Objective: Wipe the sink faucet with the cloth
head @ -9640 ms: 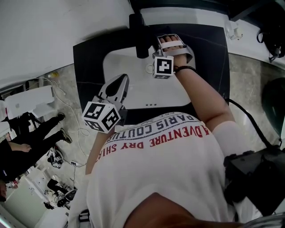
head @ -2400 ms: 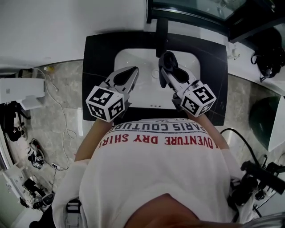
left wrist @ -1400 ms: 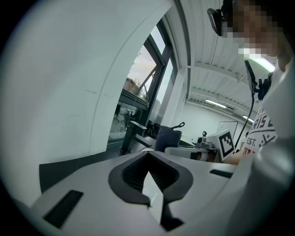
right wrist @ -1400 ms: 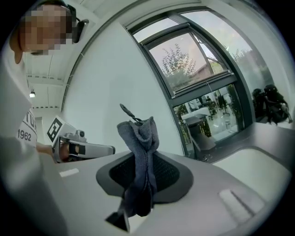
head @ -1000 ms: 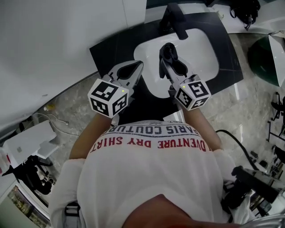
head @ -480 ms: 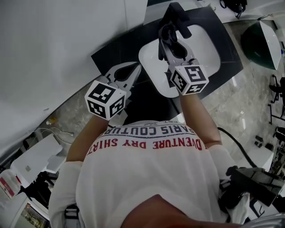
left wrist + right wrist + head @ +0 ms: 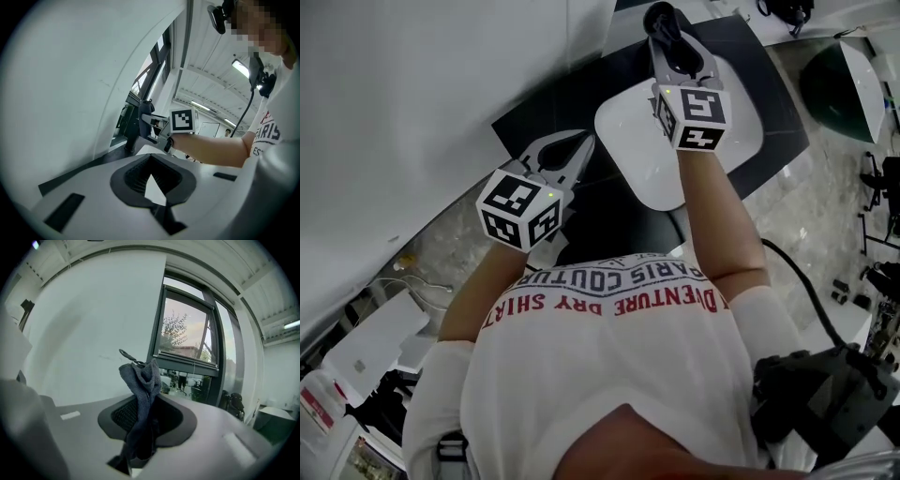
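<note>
A washroom mock-up inside a large workshop or lab hall. A white sink [image 7: 630,150] sits in a black bench [image 7: 551,105] against a plain white wall [image 7: 403,84], over a grey marbled floor [image 7: 825,216]. Beyond are a tall dark-framed window [image 7: 185,331] and a high white ceiling [image 7: 211,89] with strip lights [image 7: 241,68].
</note>
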